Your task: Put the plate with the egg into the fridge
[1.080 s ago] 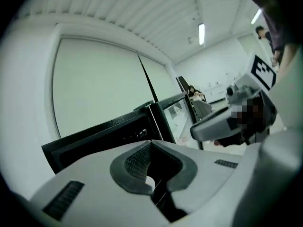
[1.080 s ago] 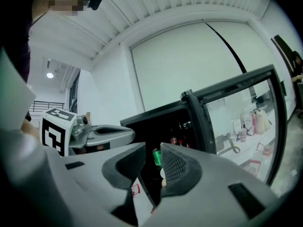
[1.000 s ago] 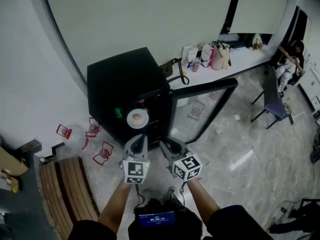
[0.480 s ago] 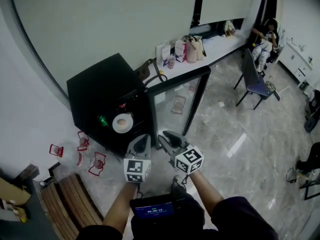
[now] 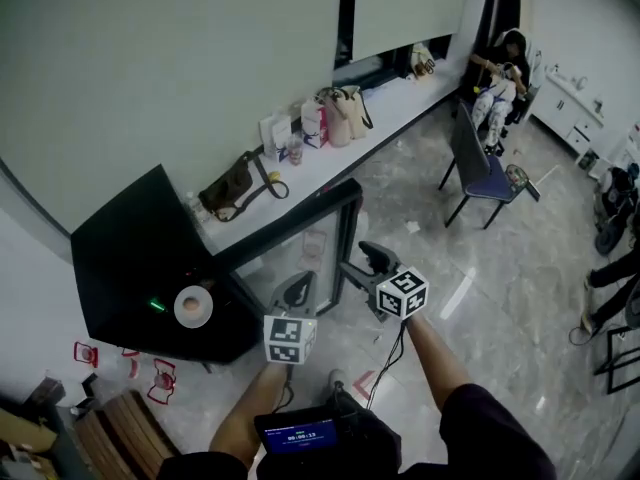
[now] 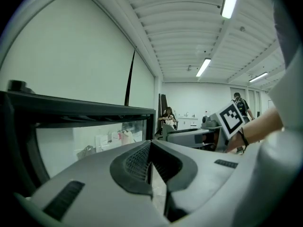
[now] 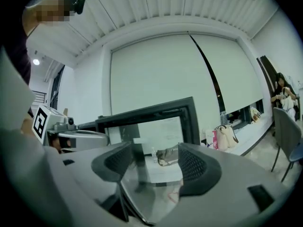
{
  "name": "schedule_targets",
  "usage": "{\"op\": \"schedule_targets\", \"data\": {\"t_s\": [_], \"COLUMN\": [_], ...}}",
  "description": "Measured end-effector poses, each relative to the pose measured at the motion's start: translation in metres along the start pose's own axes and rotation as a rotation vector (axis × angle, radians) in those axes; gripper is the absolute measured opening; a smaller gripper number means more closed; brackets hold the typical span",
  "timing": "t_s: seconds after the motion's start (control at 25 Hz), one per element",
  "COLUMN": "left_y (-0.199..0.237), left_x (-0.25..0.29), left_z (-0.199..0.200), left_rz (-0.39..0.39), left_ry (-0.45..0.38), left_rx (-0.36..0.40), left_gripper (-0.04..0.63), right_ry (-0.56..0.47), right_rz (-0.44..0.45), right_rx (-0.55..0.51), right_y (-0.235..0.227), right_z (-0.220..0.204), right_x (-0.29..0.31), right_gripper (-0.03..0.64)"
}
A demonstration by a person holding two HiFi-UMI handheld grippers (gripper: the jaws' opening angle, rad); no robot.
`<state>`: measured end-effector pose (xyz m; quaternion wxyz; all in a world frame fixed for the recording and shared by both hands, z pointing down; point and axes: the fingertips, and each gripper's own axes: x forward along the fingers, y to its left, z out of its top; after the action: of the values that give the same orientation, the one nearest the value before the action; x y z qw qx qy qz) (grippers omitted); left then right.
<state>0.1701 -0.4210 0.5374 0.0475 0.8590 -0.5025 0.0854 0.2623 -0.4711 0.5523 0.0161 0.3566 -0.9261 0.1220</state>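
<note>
Office room, marble floor (image 5: 480, 258). Black fridge (image 5: 130, 268) stood open, plate with egg (image 5: 193, 306) already on shelf inside, well left of my left gripper (image 5: 298, 286). Its jaws pressed together, empty. My right gripper (image 5: 362, 260) jaws had just spread wide, nothing between. Glass door (image 5: 290, 230) just ahead, so I was likely set to push it closed.

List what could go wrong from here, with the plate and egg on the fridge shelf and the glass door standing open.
The right claw, whose jaws have just been opening with nothing between them, faces the glass door; a shallow grip on its thin frame may slip.
The plate seems near the shelf front; a hard swing could jolt it and roll the egg.
The shut left claw is close to the door and might get knocked.
</note>
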Motion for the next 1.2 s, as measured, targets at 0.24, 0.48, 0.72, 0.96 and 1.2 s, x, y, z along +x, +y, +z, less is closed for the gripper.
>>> {"op": "schedule_targets", "data": {"t_s": [0.24,0.48,0.72,0.96,1.2], "left_y": [-0.003,0.005,0.003,-0.028,-0.07], "left_x": [0.07,0.083,0.072,0.032,-0.049], "left_z": [0.006,0.003,0.003,-0.004,-0.014], "left_rz": [0.021,0.057,0.059,0.003,-0.084], "left_ry": [0.044,0.075,0.075,0.062,0.044], "left_rx": [-0.023,-0.02,-0.012,-0.01,0.003], "left_gripper": [0.009,0.009,0.009,0.009,0.009], "right_ry": [0.168,0.211,0.191,0.149,0.126], "right_rz": [0.095,0.138,0.09,-0.014,-0.144], "right_rx": [-0.094,-0.147,-0.11,-0.066,-0.039], "right_y": [-0.076,-0.085,-0.08,-0.054,0.01], "right_z": [0.006,-0.001,-0.002,-0.014,-0.034], "right_x": [0.06,0.08,0.067,0.009,-0.073], "right_gripper": [0.351,0.353,0.353,0.353,0.353]}}
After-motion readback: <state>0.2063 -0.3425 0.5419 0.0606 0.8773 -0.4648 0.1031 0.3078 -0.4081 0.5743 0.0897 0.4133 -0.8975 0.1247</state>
